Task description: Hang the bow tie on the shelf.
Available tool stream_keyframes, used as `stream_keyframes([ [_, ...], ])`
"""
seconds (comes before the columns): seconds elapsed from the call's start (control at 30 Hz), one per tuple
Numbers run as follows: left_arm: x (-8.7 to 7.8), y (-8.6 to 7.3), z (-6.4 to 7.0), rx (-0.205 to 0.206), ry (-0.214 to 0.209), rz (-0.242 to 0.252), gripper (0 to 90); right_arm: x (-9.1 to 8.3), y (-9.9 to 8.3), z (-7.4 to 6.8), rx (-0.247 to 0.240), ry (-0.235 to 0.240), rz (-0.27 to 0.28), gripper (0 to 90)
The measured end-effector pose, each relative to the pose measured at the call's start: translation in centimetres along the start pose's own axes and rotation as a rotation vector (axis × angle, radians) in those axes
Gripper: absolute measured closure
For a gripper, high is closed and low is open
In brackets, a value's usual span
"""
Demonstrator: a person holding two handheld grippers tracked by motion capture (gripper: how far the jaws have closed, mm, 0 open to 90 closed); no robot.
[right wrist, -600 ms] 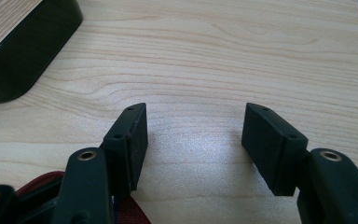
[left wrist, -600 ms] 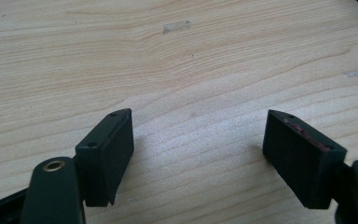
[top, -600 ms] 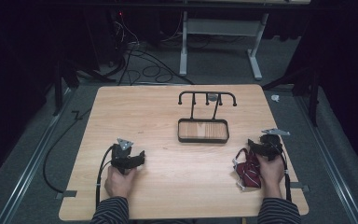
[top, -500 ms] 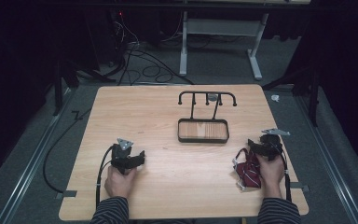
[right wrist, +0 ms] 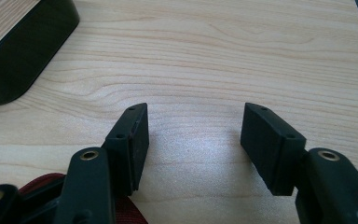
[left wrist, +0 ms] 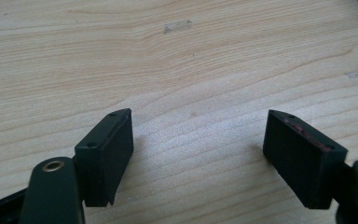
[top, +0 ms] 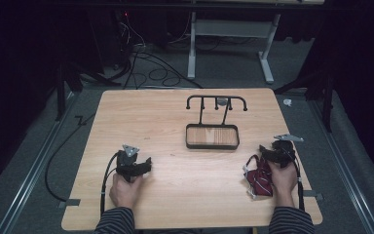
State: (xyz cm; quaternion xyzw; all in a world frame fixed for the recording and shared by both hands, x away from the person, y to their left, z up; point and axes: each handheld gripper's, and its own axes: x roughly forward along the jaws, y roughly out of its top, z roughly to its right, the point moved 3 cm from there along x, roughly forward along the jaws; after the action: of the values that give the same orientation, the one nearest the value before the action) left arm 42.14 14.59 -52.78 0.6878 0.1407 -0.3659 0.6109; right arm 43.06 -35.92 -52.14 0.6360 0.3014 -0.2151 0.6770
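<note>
A dark red patterned cloth [top: 259,177] lies bunched on the wooden table near its right front, just left of the person's right hand; a bit of the red cloth [right wrist: 44,183] peeks behind the jaws in the right gripper view. My right gripper [top: 268,153] rests on the table beside it, and its own view shows the right gripper [right wrist: 194,125] open with bare wood between the jaws. My left gripper [top: 147,165] rests at the left front; the left gripper [left wrist: 198,133] is open over bare wood.
A black rack with a tray base [top: 212,144] and a hooked top bar [top: 217,98] stands at the table's middle back. A corner of the tray base [right wrist: 18,56] lies ahead-left of the right gripper. Cables and a desk frame lie on the floor beyond.
</note>
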Motion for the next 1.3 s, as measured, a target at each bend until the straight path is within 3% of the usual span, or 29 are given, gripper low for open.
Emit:
stream_keyframes([
  [0.33,0.0,0.0,0.0,0.002,-0.005,-0.001,24.6,0.0,0.0,0.0,-0.004,-0.004,-0.002,43.8],
  [0.53,0.0,0.0,0.0,0.002,-0.006,-0.001,24.4,-0.5,0.0,0.0,-0.012,0.005,-0.021,52.1],
  [0.9,-0.1,-0.1,0.0,0.005,-0.010,-0.003,24.1,-3.9,0.1,-0.1,-0.009,0.033,0.033,59.4],
  [1.1,-0.1,-0.1,0.0,0.006,-0.013,-0.005,23.9,-6.1,0.1,-0.6,-0.047,0.060,0.073,61.9],
  [1.3,-0.1,-0.1,0.0,0.006,-0.014,-0.004,23.9,-7.6,-0.3,-2.3,-0.098,0.115,0.084,64.0],
])
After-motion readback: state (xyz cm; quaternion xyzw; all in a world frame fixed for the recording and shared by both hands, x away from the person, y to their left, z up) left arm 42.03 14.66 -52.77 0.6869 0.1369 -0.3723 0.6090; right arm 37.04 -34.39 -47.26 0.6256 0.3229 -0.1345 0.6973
